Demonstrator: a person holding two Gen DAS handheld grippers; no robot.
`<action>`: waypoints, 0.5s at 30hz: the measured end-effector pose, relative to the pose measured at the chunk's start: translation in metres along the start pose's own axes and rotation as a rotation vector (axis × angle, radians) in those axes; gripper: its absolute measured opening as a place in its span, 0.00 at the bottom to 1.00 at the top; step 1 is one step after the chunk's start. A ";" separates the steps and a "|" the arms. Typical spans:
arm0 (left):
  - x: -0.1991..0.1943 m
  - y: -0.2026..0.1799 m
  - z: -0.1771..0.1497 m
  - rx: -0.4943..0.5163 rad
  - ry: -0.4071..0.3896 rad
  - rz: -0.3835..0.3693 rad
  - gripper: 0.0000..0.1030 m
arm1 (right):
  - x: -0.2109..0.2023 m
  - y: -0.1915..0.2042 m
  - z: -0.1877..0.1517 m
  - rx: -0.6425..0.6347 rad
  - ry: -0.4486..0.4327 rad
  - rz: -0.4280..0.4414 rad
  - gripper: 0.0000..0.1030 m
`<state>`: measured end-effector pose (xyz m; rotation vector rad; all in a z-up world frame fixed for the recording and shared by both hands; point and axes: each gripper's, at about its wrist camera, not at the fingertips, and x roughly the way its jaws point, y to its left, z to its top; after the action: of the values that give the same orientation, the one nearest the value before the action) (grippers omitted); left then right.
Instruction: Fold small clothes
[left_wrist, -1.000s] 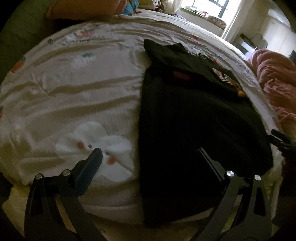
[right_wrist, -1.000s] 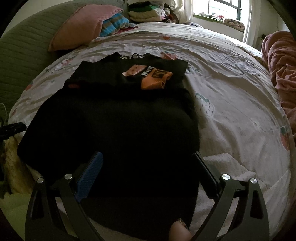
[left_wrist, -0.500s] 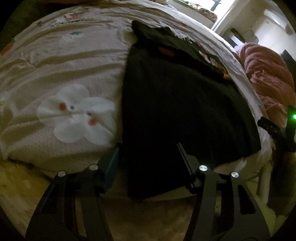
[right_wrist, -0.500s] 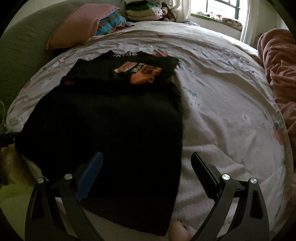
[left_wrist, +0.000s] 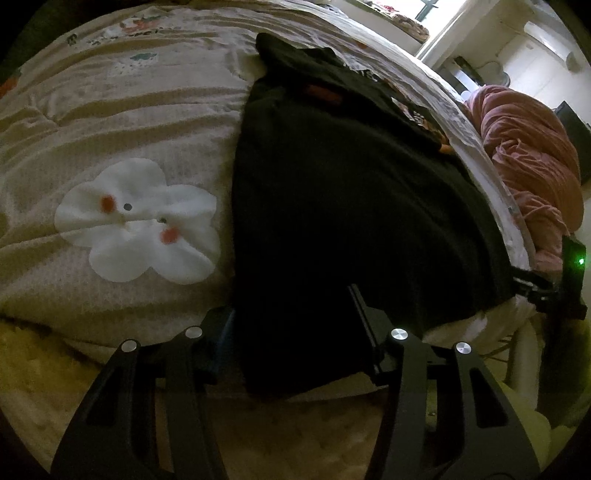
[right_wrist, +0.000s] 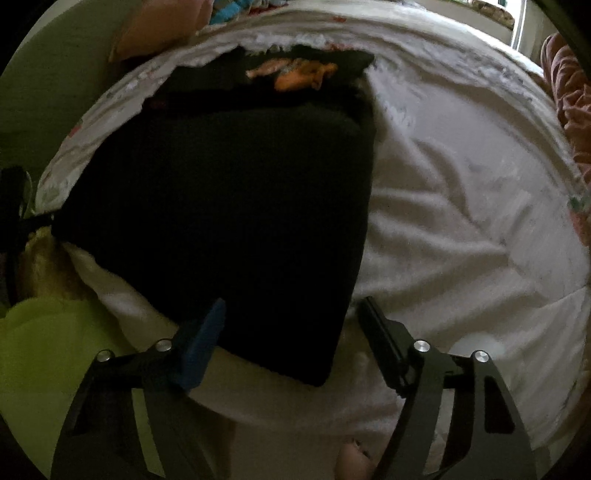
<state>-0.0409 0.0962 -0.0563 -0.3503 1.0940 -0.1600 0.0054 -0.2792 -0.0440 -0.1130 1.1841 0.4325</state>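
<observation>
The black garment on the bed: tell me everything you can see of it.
The black garment is dark, soft-looking fabric lying flat on the pale bedspread, its near hem hanging at the bed's edge. The far end shows an orange print. The left tongs and right tongs, both just closing, each straddle a near corner; whether either is pinching it yet cannot be told.

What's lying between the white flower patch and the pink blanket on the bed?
The black shirt lies between the flower patch and the pink blanket, seen in the left wrist view.
</observation>
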 end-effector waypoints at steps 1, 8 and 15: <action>0.000 0.000 0.000 0.001 0.000 0.000 0.44 | 0.003 -0.001 -0.001 0.004 0.003 0.002 0.69; 0.002 0.005 0.002 -0.014 -0.009 -0.016 0.44 | 0.003 0.007 -0.005 -0.062 -0.044 0.034 0.32; 0.004 0.009 0.005 -0.035 -0.018 -0.006 0.27 | -0.021 0.000 0.001 0.007 -0.165 0.105 0.07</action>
<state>-0.0353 0.1043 -0.0605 -0.3858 1.0792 -0.1425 -0.0001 -0.2845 -0.0249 -0.0086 1.0318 0.5203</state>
